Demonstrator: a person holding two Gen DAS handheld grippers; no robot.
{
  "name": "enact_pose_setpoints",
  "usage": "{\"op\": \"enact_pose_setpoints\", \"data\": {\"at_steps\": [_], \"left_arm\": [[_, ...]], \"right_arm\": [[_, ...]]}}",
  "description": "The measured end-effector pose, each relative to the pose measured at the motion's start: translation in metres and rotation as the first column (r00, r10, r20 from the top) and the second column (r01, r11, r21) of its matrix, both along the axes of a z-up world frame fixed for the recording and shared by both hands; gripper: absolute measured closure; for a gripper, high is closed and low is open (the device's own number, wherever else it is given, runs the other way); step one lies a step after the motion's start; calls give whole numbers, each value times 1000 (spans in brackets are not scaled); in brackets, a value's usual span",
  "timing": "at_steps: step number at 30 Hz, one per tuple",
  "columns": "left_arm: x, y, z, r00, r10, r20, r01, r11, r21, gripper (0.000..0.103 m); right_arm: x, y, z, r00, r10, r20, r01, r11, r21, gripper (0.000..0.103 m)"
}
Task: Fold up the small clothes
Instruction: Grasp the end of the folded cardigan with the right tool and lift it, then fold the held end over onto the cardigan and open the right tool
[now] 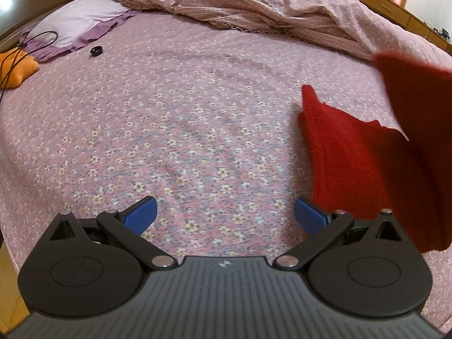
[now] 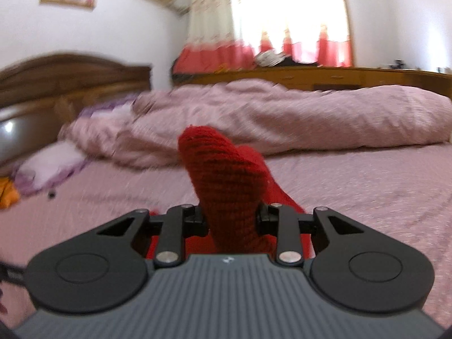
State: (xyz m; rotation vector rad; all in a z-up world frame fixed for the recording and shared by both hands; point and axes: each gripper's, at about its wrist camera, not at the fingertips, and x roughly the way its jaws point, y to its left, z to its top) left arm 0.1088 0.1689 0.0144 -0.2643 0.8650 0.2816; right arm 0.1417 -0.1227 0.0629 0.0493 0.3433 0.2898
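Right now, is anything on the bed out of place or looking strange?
The red knit garment is not flat: the right hand-held gripper holds a bunched part, and the rest hangs crumpled toward the floral sheet. A small black ring-like object lies loose near the pillow, and a black cable trails over an orange cloth.

Home bedroom: bed [image 1: 197,113], pillow [image 1: 76,22], curtained window [image 2: 282,14].

Garment [image 1: 353,158] on bed [image 1: 197,113], quilt [image 1: 254,2] behind.
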Motion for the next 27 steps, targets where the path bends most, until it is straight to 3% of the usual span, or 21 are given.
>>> {"op": "enact_pose_setpoints", "data": {"at_steps": [4,10,14,18,21,27], "left_arm": [[-5,9,-3,1000,18,-2,-18,1000,-13,0],[-11,23,-9,999,45,-5,-46,998,-33,0],[-17,32,-11,998,65,-3,-65,997,-47,0],[-24,40,-11,997,82,5,-81,995,-56,0],[-29,46,-11,995,96,5,-96,994,-61,0],[-38,54,-13,994,113,3,-113,992,-63,0]], "right_arm": [[1,30,-19,995,79,-54,-84,993,-84,72],[-10,54,-42,987,146,-70,-157,968,-197,72],[-9,61,-33,991,125,-48,-132,972,-195,72],[-7,64,-10,996,85,32,-80,985,-153,72],[-14,76,-5,991,120,61,-109,980,-165,72],[-30,109,-51,976,213,-47,-218,934,-283,72]]}}
